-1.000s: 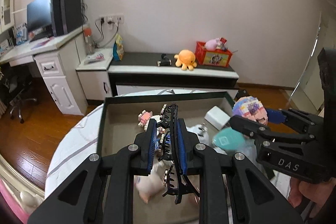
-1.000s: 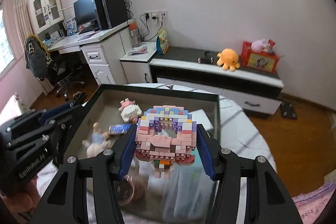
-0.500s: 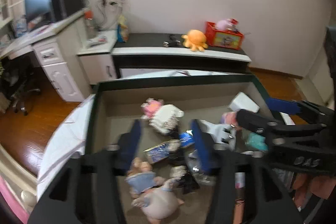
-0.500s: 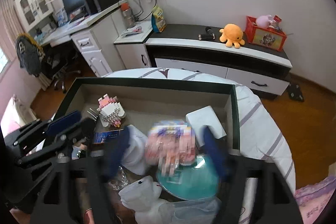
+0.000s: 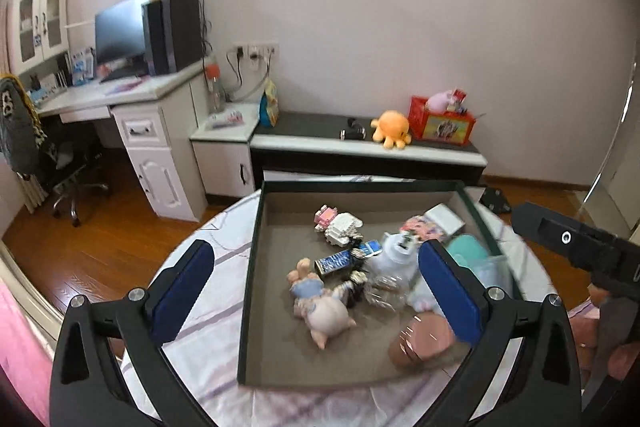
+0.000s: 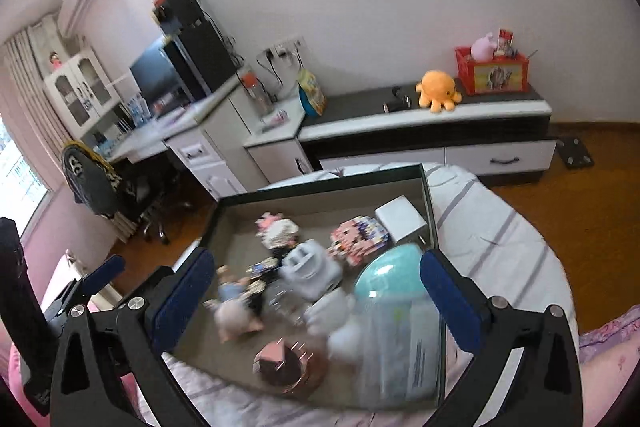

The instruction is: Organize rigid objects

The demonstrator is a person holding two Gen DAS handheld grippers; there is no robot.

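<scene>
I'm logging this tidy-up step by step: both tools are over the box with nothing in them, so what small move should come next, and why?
Probably draw both tools back from the box toward whatever still needs sorting. The left tool and right tool are opening with nothing between their pads, and the pink block model already lies inside among the other toys, so nothing remains to release here.

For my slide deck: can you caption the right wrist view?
Right gripper, jaws opening and empty, above a dark-rimmed box of toys, including a pink brick figure.
</scene>
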